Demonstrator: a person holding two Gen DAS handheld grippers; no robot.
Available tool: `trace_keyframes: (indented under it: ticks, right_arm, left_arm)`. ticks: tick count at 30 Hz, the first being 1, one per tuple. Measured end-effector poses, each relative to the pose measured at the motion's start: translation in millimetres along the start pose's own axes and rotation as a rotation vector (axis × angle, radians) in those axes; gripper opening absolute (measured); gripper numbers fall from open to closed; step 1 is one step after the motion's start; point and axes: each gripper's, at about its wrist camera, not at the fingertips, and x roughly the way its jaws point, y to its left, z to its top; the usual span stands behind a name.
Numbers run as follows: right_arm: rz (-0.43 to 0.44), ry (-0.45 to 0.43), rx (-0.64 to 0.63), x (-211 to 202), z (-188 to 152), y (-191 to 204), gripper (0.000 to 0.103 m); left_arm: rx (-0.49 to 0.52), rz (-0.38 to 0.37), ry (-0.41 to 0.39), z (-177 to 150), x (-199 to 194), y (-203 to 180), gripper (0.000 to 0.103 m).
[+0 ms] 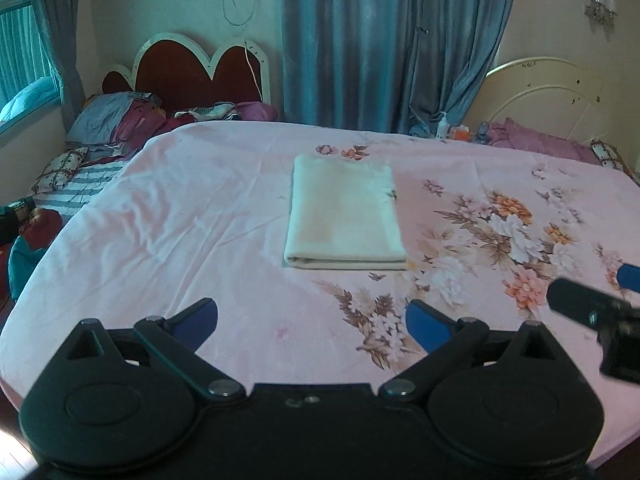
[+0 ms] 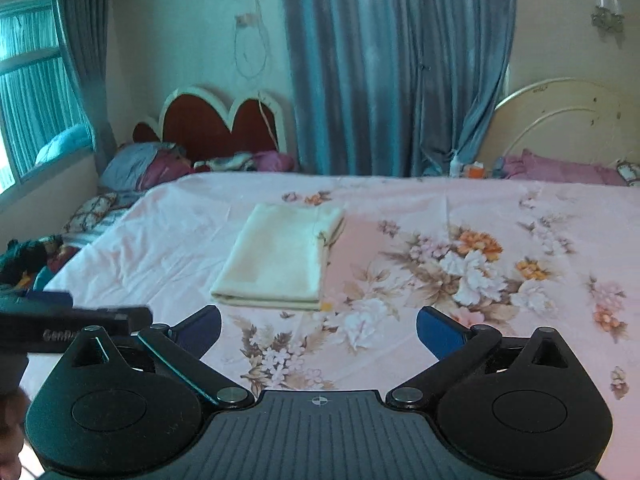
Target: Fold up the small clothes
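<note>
A folded cream cloth [image 1: 345,213] is seen flat on the pink bed [image 1: 192,216]. The left tool [image 1: 311,320] and the right tool [image 2: 319,330] are held wide and empty (nothing gripped). The neat fold could be rumpled if snagged.

Your left wrist camera sits just behind its left gripper [image 1: 312,322], above the near edge of the bed [image 1: 208,208], tilted down and facing the curtain [image 1: 384,44]. Your right wrist camera looks the same way past the right gripper [image 2: 319,330], set slightly rightward. Both views share the folded cloth [image 1: 344,216], the red headboard [image 1: 192,72] and each other's gripper at the frame edge.
</note>
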Motion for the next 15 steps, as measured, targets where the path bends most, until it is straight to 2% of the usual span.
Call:
trace_keyframes:
  ticks: [4, 15]
  right_arm:
    - [-0.012, -0.021, -0.015, -14, -1, 0, 0.103]
    - [-0.028, -0.036, -0.025, -22, -5, -6, 0.102]
  left_arm:
    - [-0.013, 0.006, -0.019, -5, -17, 0, 0.1]
    - [-0.016, 0.017, -0.054, -9, -35, -6, 0.101]
